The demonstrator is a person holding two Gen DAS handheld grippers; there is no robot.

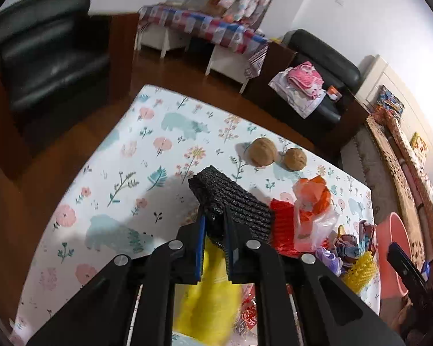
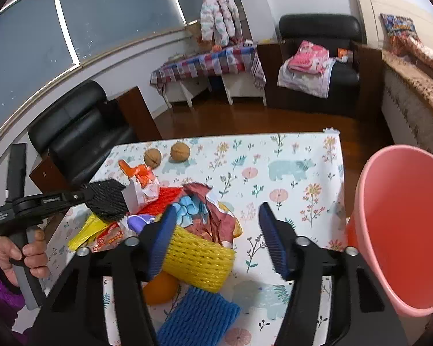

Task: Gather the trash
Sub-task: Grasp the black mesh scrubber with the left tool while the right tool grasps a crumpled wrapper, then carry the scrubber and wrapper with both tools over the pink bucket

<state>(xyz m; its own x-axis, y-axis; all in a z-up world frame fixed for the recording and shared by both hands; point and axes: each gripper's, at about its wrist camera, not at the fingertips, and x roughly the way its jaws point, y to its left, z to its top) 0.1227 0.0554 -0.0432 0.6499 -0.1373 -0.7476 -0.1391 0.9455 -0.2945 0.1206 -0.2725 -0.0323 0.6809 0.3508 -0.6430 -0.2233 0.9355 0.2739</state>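
Note:
My left gripper [image 1: 215,225] is shut on a black foam net sleeve [image 1: 233,199] and holds it above the table; it also shows in the right wrist view [image 2: 108,199]. My right gripper [image 2: 219,236] is open and empty, over a yellow foam net [image 2: 197,261]. Around it lie a blue foam net [image 2: 197,317], a red net [image 2: 158,201], crumpled wrappers [image 2: 205,210], an orange-white plastic bag [image 2: 143,184] and an orange [image 2: 158,288]. A pink bin [image 2: 401,230] stands at the table's right edge.
The table [image 2: 288,155] has a floral cloth. Two walnuts [image 2: 180,151] sit near its far edge. Black armchairs [image 2: 80,132] stand beyond the table, and a low bench [image 2: 210,66] with a checked cloth stands by the wall.

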